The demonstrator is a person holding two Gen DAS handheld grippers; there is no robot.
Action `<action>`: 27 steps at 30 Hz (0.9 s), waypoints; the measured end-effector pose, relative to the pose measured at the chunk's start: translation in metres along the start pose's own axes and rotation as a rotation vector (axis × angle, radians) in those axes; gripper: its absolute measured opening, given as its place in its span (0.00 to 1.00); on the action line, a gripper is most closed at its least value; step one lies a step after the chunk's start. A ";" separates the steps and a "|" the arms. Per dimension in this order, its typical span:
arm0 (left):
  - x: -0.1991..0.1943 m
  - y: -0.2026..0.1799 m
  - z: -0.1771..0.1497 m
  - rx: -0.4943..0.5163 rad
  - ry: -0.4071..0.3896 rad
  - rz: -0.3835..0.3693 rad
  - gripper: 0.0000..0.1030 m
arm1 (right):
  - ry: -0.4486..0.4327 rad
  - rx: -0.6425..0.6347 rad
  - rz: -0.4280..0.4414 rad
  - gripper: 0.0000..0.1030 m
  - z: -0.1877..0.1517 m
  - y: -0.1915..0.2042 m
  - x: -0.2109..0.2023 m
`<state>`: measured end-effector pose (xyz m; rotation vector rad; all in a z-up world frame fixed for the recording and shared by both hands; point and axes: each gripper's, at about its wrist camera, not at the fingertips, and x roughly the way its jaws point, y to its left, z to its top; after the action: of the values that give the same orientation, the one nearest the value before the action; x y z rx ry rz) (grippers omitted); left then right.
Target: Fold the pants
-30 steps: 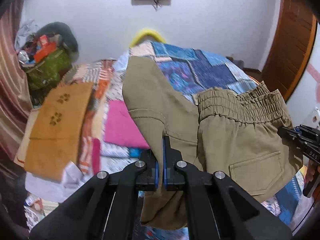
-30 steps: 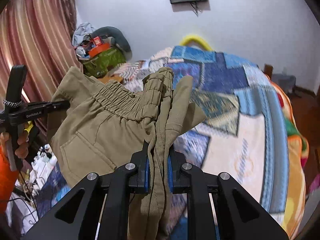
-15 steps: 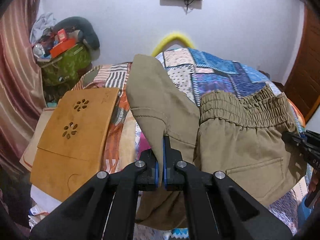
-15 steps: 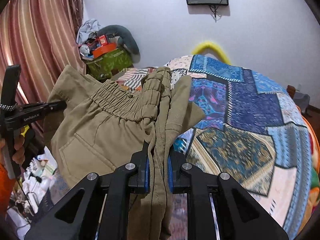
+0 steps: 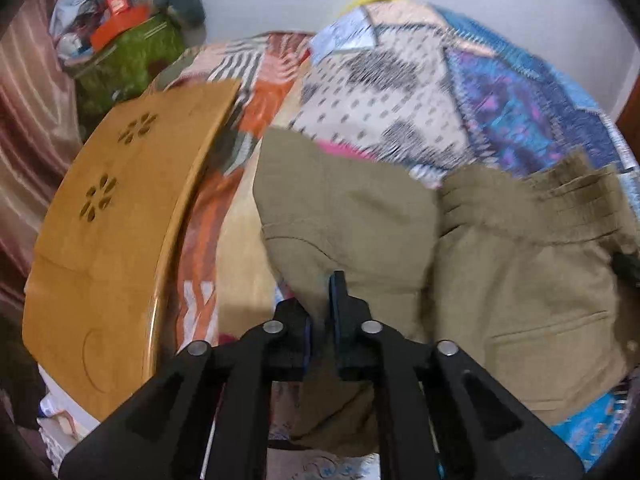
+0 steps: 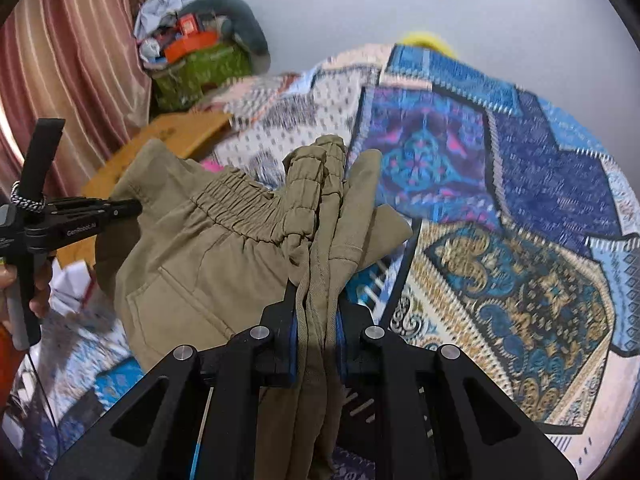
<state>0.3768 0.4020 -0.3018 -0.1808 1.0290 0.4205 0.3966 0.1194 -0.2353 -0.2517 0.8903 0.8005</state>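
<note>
Pants point(image 6: 208, 264): khaki, elastic-waisted, hanging in the air between both grippers, above the near part of the patchwork bedspread point(image 6: 520, 216).
Handling: soft, limp and light by my judgement; the cloth sags wherever it is not pinched and will slide into folds on its own.
Where to hold: the gathered waistband and outer seams look the firmest grips; thin single layers may slip.
Left gripper point(image 5: 320, 312): jaws narrow, pinching a fold of the khaki cloth at the pants' left side; pointed level over the bed's left edge, next to a wooden board point(image 5: 116, 216).
Right gripper point(image 6: 316, 320): jaws closed on a thick bunch of several layers at the waistband end; pointed forward and slightly down toward the bedspread.
Step in hand: apparently lowering the doubled pants onto the bed.
</note>
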 end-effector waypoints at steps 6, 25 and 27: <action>-0.001 0.014 -0.004 -0.060 0.042 0.018 0.28 | 0.013 0.022 -0.019 0.30 -0.009 -0.009 -0.006; -0.265 -0.025 -0.052 0.047 -0.290 -0.070 0.58 | -0.219 -0.044 -0.070 0.53 -0.006 0.044 -0.181; -0.299 -0.030 -0.059 0.065 -0.357 -0.076 0.60 | -0.261 -0.052 -0.064 0.53 -0.006 0.054 -0.206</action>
<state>0.2095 0.2790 -0.0769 -0.0821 0.6814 0.3352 0.2787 0.0469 -0.0730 -0.2146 0.6144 0.7778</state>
